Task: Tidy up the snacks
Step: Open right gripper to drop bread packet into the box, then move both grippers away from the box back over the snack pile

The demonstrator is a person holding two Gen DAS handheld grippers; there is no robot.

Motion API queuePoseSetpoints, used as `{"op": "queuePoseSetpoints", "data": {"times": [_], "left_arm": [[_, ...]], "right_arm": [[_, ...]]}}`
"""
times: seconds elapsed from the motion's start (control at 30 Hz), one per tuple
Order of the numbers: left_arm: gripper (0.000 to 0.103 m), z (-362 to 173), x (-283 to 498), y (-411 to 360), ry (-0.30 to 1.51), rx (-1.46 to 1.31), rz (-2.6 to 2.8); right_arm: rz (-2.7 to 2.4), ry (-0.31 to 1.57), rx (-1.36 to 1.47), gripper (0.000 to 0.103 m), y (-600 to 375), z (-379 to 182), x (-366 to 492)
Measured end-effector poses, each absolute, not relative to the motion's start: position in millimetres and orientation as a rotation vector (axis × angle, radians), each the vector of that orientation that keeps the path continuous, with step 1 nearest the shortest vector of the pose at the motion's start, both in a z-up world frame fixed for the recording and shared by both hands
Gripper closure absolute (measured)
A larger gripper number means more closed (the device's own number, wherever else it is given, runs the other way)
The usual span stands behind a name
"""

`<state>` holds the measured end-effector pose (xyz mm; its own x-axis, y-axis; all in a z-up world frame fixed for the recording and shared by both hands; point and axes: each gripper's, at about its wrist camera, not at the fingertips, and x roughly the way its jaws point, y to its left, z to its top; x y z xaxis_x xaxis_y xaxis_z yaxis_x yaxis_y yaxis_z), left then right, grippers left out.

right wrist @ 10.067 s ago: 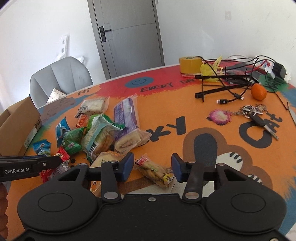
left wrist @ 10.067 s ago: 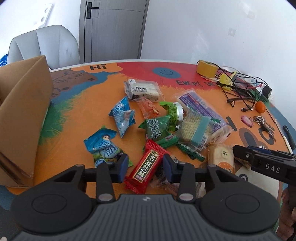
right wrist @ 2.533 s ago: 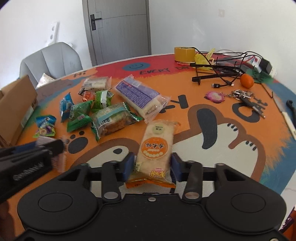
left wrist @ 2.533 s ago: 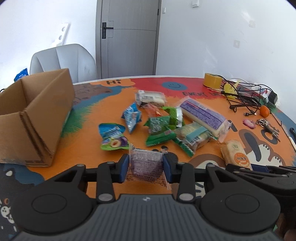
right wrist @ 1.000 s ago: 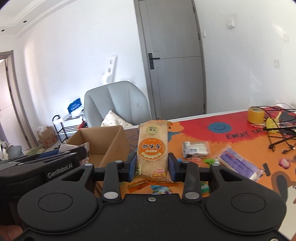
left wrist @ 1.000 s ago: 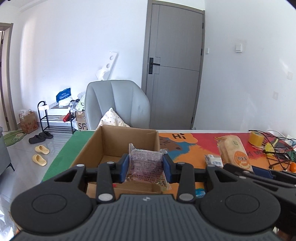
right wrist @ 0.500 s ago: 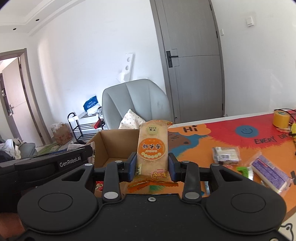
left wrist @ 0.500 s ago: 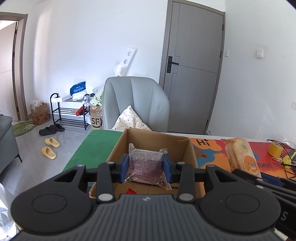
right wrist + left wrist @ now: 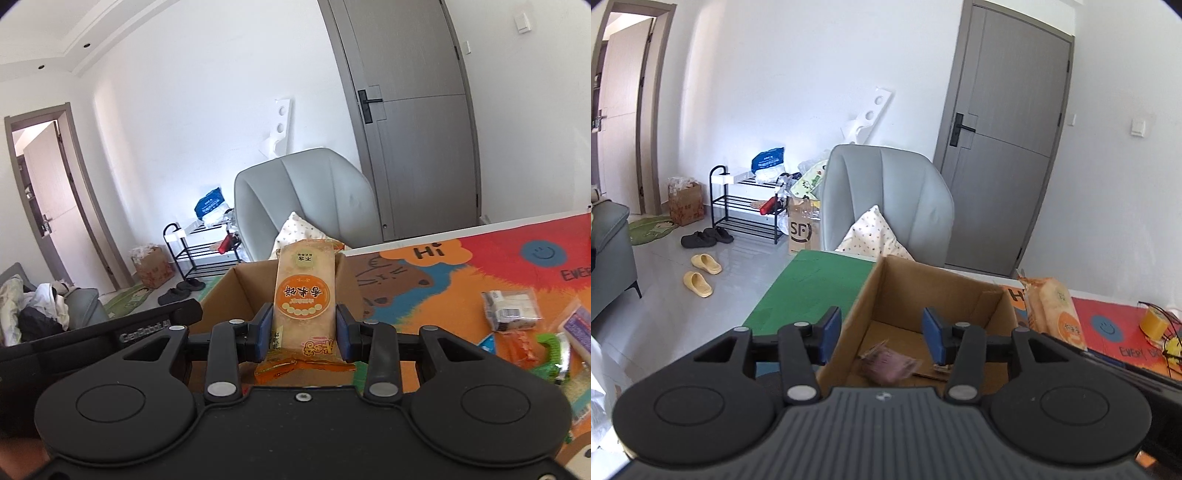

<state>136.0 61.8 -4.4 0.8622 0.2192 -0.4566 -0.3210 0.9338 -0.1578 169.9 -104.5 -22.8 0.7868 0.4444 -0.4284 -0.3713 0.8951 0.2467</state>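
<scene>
The cardboard box [image 9: 934, 291] sits open-topped at the tabletop [image 9: 461, 273] edge nearest the grey chair [image 9: 886, 199]. A purple-wrapped snack [image 9: 888, 365] lies on the box floor, free of the pads, with a scrap of other packaging just beside it.

The left tongs [image 9: 882, 330] hover above the box opening. Their jaws are opening, spread to either side of the cavity, with nothing pinched between them.

The right tongs [image 9: 304, 332] pinch an orange rice-cracker packet [image 9: 304, 295] by its lower part. The packet stands upright, its top in line with the far box wall. In the left wrist view the same packet appears to the right of the box, outside its rim.

More wrapped snacks [image 9: 513, 310] lie on the tabletop to the right, well apart from the box. Beyond the left box wall a green strip runs to the tabletop edge, with open floor past it.
</scene>
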Motion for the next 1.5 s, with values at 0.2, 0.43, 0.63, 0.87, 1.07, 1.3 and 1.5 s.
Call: {"op": "queuePoseSetpoints", "data": {"times": [0.2, 0.43, 0.63, 0.87, 1.07, 1.3, 1.5], "left_arm": [[0.047, -3, 127, 72, 0.445, -0.28, 0.312], [0.021, -1, 118, 71, 0.426, -0.281, 0.336], [0.014, -2, 119, 66, 0.437, -0.285, 0.345], [0.011, -1, 117, 55, 0.437, -0.266, 0.322], [0.008, -2, 114, 37, 0.451, -0.255, 0.274], [0.006, -3, 109, 8, 0.458, -0.221, 0.205], [0.006, -6, 113, -13, 0.494, -0.189, 0.149]], "right_arm": [[0.472, 0.506, 0.25, 0.066, -103, -29, 177], [0.482, 0.496, 0.318, 0.043, -114, -30, 173], [0.419, 0.489, 0.337, 0.028, -135, -30, 163], [0.351, 0.503, 0.316, 0.018, -160, -33, 149], [0.306, 0.488, 0.313, 0.009, -181, -32, 139], [0.253, 0.462, 0.298, 0.004, -204, -30, 125], [0.211, 0.458, 0.298, 0.004, -229, -26, 119]]}}
